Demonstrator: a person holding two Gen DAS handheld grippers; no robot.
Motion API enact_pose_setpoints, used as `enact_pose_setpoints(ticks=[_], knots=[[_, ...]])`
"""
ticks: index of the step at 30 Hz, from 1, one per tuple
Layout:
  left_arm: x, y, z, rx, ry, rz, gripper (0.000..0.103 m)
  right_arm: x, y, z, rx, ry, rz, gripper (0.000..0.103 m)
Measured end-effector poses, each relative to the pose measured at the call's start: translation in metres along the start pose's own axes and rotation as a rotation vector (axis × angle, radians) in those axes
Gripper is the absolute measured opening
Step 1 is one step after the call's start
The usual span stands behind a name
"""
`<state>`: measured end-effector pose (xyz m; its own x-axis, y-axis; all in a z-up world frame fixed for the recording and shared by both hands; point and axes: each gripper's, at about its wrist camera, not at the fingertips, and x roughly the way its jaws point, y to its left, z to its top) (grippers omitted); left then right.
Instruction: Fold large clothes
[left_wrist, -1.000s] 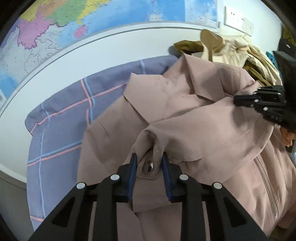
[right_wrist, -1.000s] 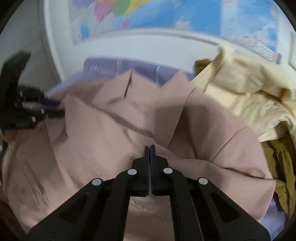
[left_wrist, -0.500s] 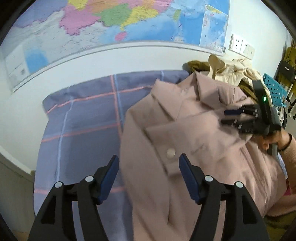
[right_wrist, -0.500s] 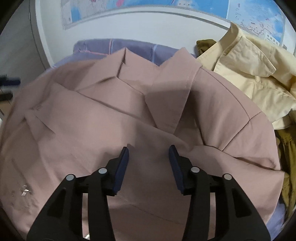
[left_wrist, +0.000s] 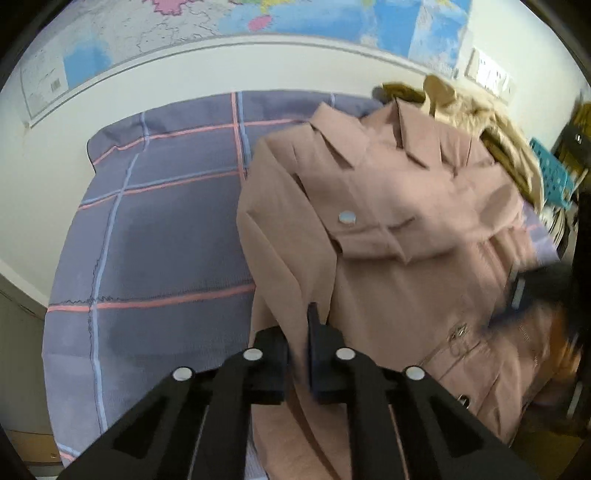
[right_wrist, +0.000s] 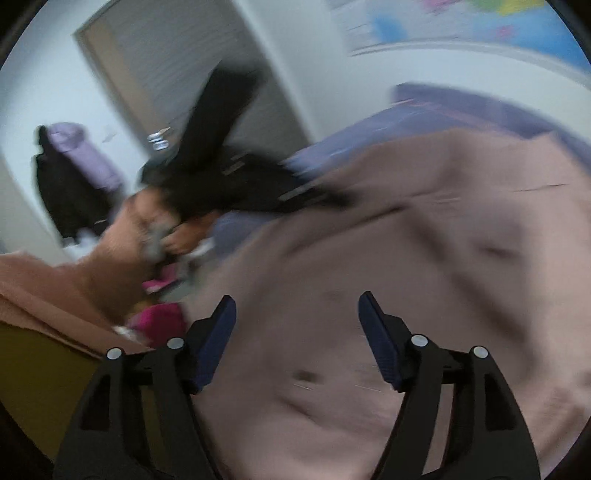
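Left gripper (left_wrist: 298, 343) at lower centre, jaws just closed — pinching the left edge of the pink coat (left_wrist: 406, 258). Right gripper (right_wrist: 297, 332) just opening, nothing between its jaws — hovering above the coat, which spreads over the checked bedsheet (left_wrist: 166, 229).

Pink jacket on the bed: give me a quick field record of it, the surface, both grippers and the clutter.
garment: pink jacket, collar toward the wall, cuff with button folded across the chest
surface: purple plaid bedsheet
left gripper: jaws have just closed, pinching the jacket's left edge
right gripper: jaws have just been opening, nothing pressed between the pads, above jacket fabric; view blurred
clutter: cream and olive garments heaped beyond the collar
wall: map above the bed
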<state>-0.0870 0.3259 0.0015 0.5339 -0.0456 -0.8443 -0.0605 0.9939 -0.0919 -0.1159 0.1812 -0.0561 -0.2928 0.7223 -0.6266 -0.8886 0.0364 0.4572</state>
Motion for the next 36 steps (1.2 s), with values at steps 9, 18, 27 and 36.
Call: enact_pose_setpoints(ticks=[9,18,27,36], knots=[[-0.020,-0.003,0.027,0.032,-0.025,0.012,0.004,0.064,0.028,0.006,-0.023,0.105,0.139,0.010],[-0.052,0.001,0.086,0.006,-0.140,0.044,0.026,-0.082,-0.005,0.069,0.026,-0.093,0.107,0.001],[-0.025,-0.008,0.072,-0.006,-0.118,-0.067,0.029,-0.136,-0.103,0.051,0.270,-0.121,-0.070,0.018],[-0.002,-0.018,0.004,0.054,-0.033,-0.229,0.040,-0.126,-0.147,-0.066,0.547,-0.150,-0.014,0.078]])
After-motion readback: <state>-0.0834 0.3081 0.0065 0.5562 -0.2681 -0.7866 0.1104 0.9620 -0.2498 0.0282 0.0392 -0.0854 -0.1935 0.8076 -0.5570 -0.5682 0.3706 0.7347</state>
